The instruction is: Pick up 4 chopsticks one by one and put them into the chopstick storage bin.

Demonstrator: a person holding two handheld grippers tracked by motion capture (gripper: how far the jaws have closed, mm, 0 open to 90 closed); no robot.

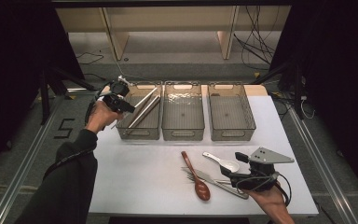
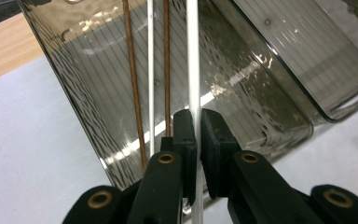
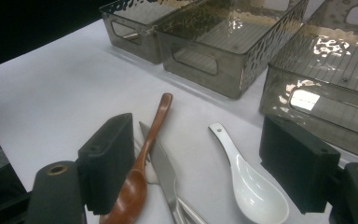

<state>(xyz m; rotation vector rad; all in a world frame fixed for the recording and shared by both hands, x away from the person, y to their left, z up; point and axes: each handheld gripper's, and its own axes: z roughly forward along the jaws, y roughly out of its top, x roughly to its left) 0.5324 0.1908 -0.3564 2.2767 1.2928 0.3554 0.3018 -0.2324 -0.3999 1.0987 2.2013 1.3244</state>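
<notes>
A wooden spoon [image 3: 140,172], knife [image 3: 164,170] and white ceramic spoon [image 3: 251,186] lie between your right gripper's [image 3: 205,172] wide-apart jaws. Your left gripper [image 2: 198,135] clamps a slim white chopstick [image 2: 192,60] over the leftmost smoked-plastic bin [image 1: 139,132], beside brown chopsticks [image 2: 133,84].

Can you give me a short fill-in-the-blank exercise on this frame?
1. The left tool is shut on a white ____ over the leftmost bin.
2. The right tool has its jaws ____ above the cutlery.
3. The wooden spoon lies on the ____.
4. The number of clear bins in the row is ____.

Missing words: chopstick; open; table; three
</notes>
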